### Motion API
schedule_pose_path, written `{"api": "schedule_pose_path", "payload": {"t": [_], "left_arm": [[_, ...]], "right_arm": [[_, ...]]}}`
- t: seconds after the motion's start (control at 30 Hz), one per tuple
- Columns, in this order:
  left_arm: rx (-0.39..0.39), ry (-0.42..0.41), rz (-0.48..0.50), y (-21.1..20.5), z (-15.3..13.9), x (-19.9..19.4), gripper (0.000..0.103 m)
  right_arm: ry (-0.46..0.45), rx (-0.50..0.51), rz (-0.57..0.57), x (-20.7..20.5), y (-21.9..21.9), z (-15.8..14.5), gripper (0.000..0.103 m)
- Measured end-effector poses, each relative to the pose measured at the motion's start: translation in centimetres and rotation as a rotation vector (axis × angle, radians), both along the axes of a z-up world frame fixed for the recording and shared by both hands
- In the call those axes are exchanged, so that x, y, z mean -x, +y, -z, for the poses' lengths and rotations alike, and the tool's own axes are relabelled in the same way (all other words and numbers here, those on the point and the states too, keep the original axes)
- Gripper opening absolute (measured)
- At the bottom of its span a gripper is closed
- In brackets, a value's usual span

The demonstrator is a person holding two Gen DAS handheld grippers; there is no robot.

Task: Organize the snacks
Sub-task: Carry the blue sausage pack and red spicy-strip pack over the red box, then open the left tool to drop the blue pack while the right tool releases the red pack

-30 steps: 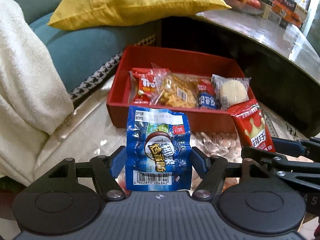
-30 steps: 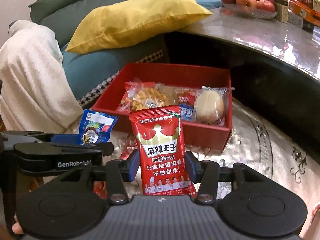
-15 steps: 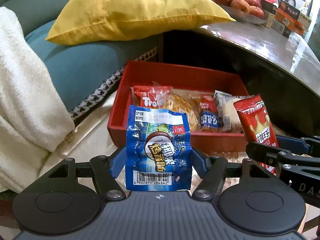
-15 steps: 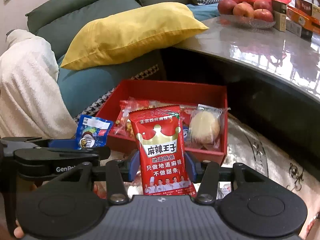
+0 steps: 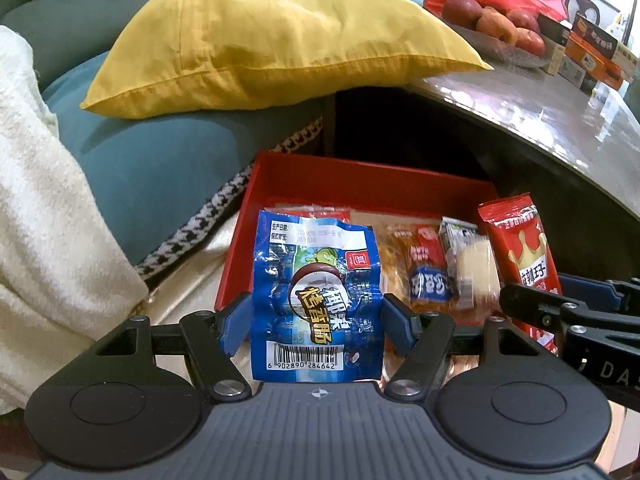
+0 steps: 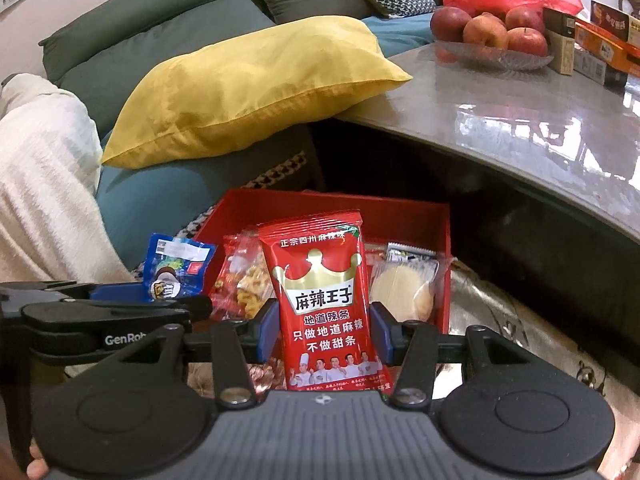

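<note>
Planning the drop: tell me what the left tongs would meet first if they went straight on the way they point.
Likely the red box: the left tongs, shut on the blue sausage packet, aim down at its near wall and the snacks inside. Depth is unclear, so wall or contents first is uncertain.

Two held snack packets (image 5: pixel 316 304) (image 6: pixel 324 308), one red box (image 5: pixel 360 184), one yellow pillow (image 5: pixel 260 44).

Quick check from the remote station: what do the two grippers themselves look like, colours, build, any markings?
Both match: a ribbed grey-blue body with two round black discs, black linkage arms with silver pivot screws, and blue finger pads. The left gripper shows white "GenRob" lettering on its side in the right wrist view; the right gripper shows "DAS" on its side in the left wrist view. No cables or sleeves visible.
</note>
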State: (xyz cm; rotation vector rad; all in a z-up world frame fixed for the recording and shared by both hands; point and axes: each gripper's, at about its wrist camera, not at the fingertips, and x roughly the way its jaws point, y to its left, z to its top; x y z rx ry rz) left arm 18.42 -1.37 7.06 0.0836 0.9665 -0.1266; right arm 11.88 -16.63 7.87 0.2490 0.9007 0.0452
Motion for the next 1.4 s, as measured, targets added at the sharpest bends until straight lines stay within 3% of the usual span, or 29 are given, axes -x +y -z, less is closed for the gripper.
{"api": "schedule_pose_path", "payload": {"t": [0.6,1.4], "left_arm": [[-0.024,0.022,-0.031,-1.0,1.8,-5.7,0.075],[-0.088,0.067,-0.049,-2.9,5.4,-8.6,0.077]], "right_arm": [[0.027,-0.028,0.028,-6.0,-1.3,2.3,0.045],[0.091,-0.071,0.029,-9.4,-1.9,5.9,0.046]]}}
